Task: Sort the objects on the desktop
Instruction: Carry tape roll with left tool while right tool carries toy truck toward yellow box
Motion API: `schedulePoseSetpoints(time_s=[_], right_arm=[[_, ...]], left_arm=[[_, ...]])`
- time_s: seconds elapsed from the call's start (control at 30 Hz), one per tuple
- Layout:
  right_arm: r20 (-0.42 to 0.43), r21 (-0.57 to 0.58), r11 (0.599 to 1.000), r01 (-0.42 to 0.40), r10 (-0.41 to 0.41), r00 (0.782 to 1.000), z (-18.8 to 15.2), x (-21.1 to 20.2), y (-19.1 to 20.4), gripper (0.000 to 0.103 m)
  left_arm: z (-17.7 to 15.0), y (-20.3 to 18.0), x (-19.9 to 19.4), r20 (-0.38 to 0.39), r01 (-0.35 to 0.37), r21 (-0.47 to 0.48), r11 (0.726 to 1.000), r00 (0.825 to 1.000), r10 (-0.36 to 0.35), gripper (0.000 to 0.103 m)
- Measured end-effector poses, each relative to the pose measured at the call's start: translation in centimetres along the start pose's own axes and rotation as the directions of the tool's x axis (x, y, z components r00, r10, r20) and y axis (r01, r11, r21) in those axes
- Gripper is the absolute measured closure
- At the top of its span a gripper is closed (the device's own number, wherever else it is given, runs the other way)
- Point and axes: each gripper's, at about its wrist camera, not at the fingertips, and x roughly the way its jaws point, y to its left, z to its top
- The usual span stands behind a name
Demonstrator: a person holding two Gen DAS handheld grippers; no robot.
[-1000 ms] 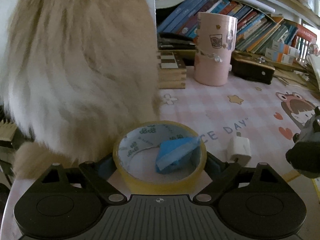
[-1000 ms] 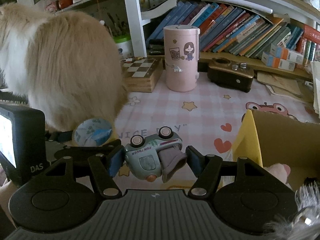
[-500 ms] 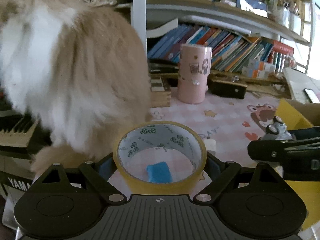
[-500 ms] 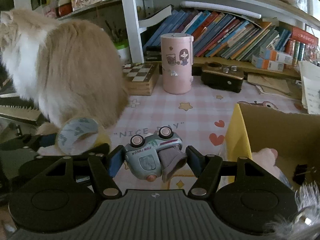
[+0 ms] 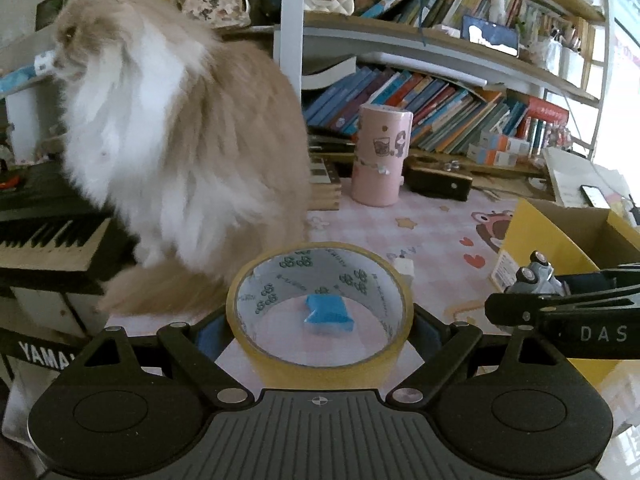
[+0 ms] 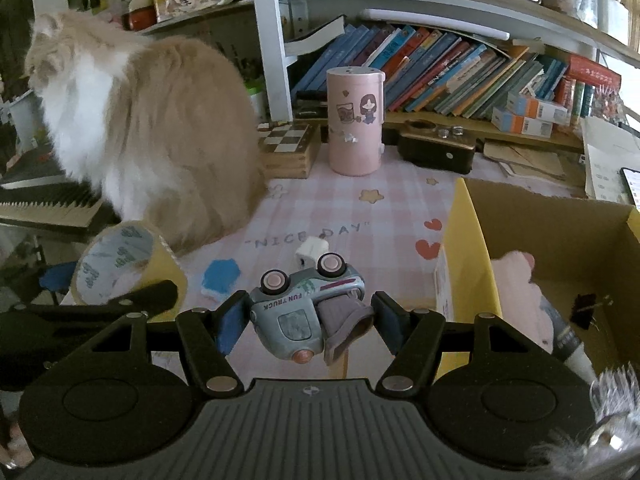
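Observation:
My left gripper (image 5: 319, 326) is shut on a roll of yellow tape (image 5: 320, 360), held above the pink checked desk mat (image 5: 432, 232); the same tape roll (image 6: 128, 268) shows at lower left in the right wrist view. My right gripper (image 6: 308, 318) is shut on a grey-blue toy truck (image 6: 300, 308) lying on its side, wheels up; that truck (image 5: 534, 278) shows at right in the left wrist view. A blue sponge (image 6: 220, 276) and a white charger plug (image 6: 310, 250) lie on the mat. A yellow cardboard box (image 6: 464, 248) stands open at right.
A fluffy cream and white cat (image 5: 180, 140) sits at the left on the mat beside a keyboard (image 5: 44, 236). A pink canister (image 6: 354, 120), a chessboard box (image 6: 288, 148) and a dark box (image 6: 438, 152) stand at the back under bookshelves. A pink plush (image 6: 516, 284) and a binder clip (image 6: 586, 310) lie in the box.
Both grippers have risen and drawn back with their loads, so more of the shelves, the cat and the box shows. The right gripper has come nearer the box.

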Motion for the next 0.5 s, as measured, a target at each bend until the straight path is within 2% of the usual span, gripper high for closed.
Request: schedulePoseSetpoints(time_s=[0.5], right_arm=[[-0.030, 0.013, 1.000, 0.023, -0.023, 0.999, -4.2, -4.8, 2.5, 0.039]], left_arm=[[-2.2, 0.9, -5.8, 0.018, 0.043, 0.037, 0.998, 0.999, -0.044, 0.012]])
